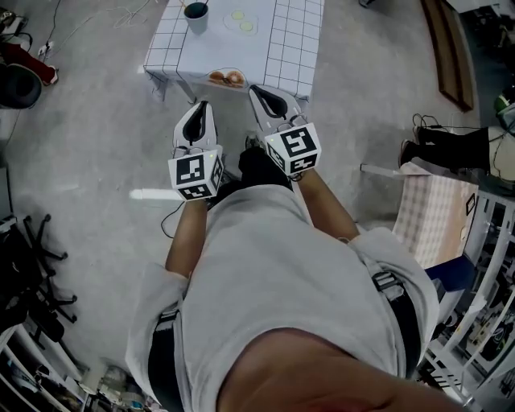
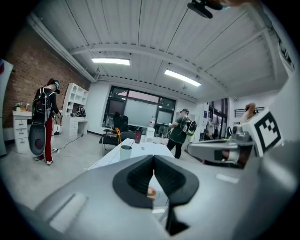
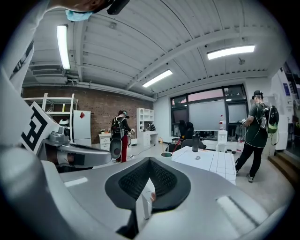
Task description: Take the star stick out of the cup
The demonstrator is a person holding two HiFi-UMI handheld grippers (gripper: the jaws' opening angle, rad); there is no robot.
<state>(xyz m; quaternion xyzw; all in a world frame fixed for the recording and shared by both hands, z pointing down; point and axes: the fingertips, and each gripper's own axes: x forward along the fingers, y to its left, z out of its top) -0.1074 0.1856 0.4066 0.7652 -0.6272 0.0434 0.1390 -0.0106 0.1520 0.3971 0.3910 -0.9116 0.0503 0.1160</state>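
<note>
two closed grippers [image 1: 201, 105] [image 1: 254, 88] near the table [image 1: 283, 48] edge

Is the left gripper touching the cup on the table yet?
Apart. The head view shows the left gripper, shut, short of the near edge of the table, while the cup stands far up the tabletop.
</note>
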